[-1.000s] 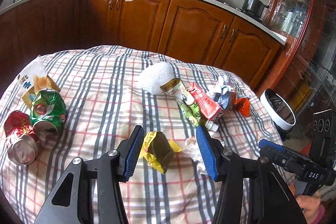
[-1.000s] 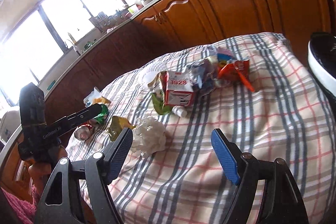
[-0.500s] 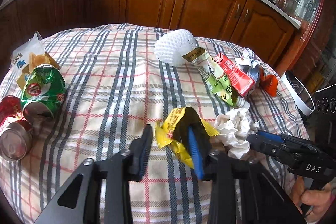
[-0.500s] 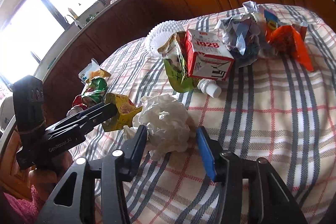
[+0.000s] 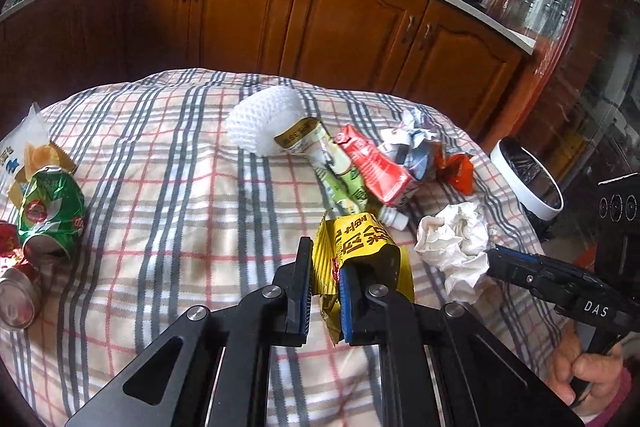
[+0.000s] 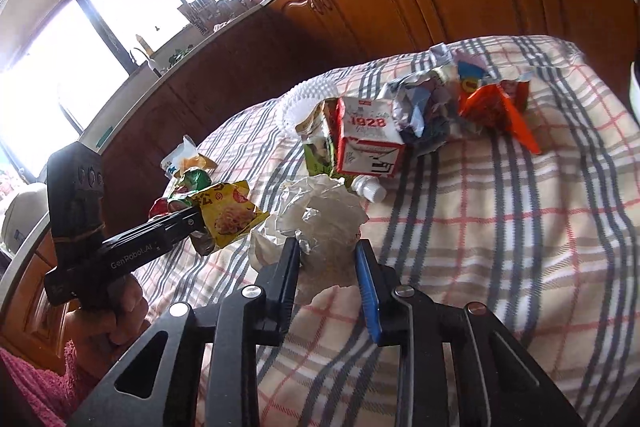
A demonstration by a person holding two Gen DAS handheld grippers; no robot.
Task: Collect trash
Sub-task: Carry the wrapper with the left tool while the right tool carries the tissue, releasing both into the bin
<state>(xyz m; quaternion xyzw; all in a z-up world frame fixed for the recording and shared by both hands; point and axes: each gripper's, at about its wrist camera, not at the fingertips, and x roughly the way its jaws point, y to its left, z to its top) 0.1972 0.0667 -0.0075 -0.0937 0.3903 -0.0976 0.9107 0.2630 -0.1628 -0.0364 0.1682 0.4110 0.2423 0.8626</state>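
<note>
My left gripper (image 5: pixel 325 267) is shut on a yellow snack wrapper (image 5: pixel 362 241) and holds it just above the checked cloth; it also shows in the right wrist view (image 6: pixel 230 213). My right gripper (image 6: pixel 327 247) is closed on a crumpled white paper ball (image 6: pixel 320 215), which also shows in the left wrist view (image 5: pixel 454 243). A red milk carton (image 6: pixel 368 139), a green wrapper (image 5: pixel 344 179), crumpled paper (image 5: pixel 412 143) and an orange wrapper (image 6: pixel 496 107) lie in a pile behind.
A white foam net (image 5: pixel 264 123) lies mid-table. Crushed green (image 5: pixel 50 215) and red cans (image 5: pixel 16 291) and a snack bag (image 5: pixel 24 155) lie at the left. A white bin with a black liner (image 5: pixel 528 179) stands beyond the table's right edge. Wooden cabinets stand behind.
Both grippers have closed: the left on the yellow wrapper and lifted it slightly, the right around the white paper ball after moving forward to it.
</note>
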